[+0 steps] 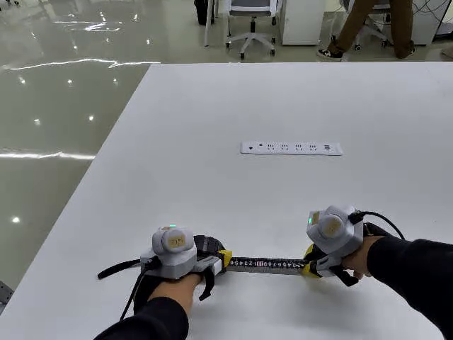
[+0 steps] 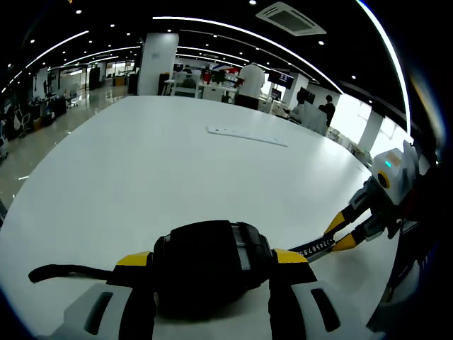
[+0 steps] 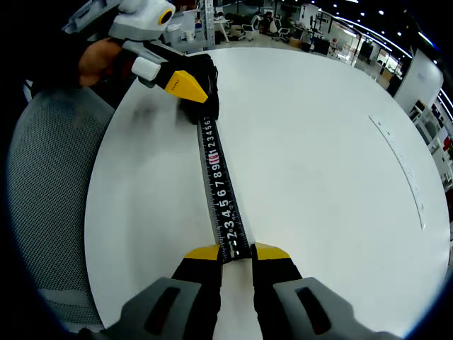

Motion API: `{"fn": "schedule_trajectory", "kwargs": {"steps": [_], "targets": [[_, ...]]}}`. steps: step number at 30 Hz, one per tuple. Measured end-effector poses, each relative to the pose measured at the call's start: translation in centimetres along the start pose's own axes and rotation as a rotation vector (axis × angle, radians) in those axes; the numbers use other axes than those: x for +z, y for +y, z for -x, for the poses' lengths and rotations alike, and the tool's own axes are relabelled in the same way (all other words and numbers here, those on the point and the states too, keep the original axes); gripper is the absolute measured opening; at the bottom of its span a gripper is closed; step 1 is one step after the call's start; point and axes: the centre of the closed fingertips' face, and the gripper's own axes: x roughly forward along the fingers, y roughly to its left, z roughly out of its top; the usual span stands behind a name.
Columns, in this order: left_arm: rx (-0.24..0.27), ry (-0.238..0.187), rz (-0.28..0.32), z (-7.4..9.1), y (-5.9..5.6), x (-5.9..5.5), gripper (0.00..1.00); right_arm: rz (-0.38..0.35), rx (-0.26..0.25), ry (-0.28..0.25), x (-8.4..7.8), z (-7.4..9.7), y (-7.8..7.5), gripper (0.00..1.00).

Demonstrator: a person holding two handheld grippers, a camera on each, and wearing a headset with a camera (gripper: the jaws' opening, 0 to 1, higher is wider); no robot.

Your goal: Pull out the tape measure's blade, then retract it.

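A black tape measure case (image 2: 211, 263) sits between the yellow-tipped fingers of my left gripper (image 2: 212, 261), which is shut on it near the table's front edge (image 1: 205, 256). Its dark numbered blade (image 1: 265, 264) runs out flat along the table to the right. My right gripper (image 3: 236, 252) is shut on the blade's end (image 3: 233, 244), and it shows in the head view (image 1: 311, 268) at the lower right. In the right gripper view the blade (image 3: 216, 180) stretches back to the case (image 3: 202, 88) held by the other gripper. A black wrist strap (image 2: 67, 272) trails from the case.
A white power strip (image 1: 291, 148) lies flat near the middle of the white table (image 1: 283, 99). The table's left edge drops to a glossy floor (image 1: 56, 120). Office chairs (image 1: 251, 25) and a person's legs (image 1: 371, 25) stand beyond the far edge.
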Motion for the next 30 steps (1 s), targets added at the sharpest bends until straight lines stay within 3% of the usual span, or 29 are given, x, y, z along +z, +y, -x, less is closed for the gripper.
{"fn": "schedule_trajectory", "kwargs": {"steps": [30], "targets": [[-0.015,-0.012,0.013,0.0,0.1,0.1,0.6,-0.014,0.005,-0.045,1.6,-0.8,0.4,0.12]]}}
